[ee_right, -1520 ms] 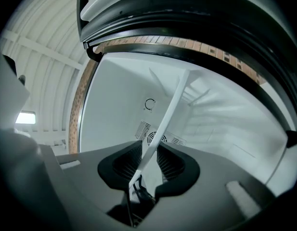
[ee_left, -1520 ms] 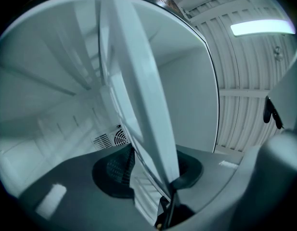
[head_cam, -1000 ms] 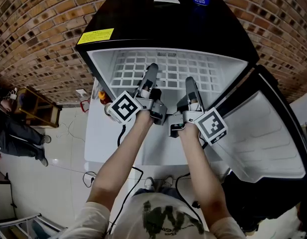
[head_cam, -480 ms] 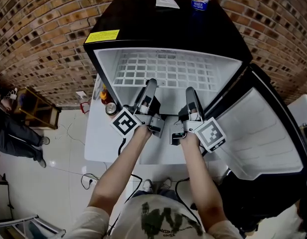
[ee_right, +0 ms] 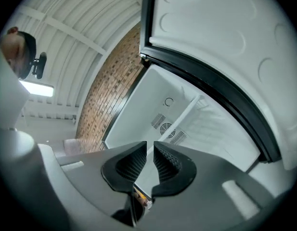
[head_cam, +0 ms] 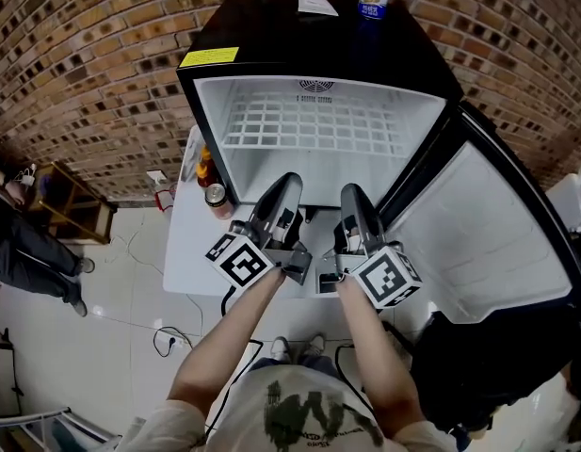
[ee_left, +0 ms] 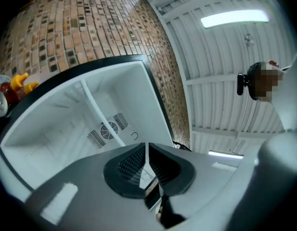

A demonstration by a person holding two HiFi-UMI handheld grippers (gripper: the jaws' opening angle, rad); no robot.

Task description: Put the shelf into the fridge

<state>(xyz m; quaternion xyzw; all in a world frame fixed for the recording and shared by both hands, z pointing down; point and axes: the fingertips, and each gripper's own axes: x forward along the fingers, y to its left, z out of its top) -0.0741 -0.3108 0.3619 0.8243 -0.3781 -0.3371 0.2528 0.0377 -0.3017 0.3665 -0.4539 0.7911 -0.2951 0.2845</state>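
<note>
Inside the open black fridge (head_cam: 309,40), the white wire grid shelf (head_cam: 314,125) already lies seated across the upper level, so both tools hang empty before it, the left gripper (head_cam: 288,185) with fingers pressed together, the right gripper (head_cam: 350,196) with fingers just closing to a narrow gap on nothing.

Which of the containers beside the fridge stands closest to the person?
The silver-topped can; the yellow-capped bottle stands behind it, nearer the brick wall.

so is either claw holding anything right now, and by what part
Nothing is held. The left claw is shut and empty; the right claw, its jaws just closing, has a narrow empty gap. The shelf sits inside the fridge.
</note>
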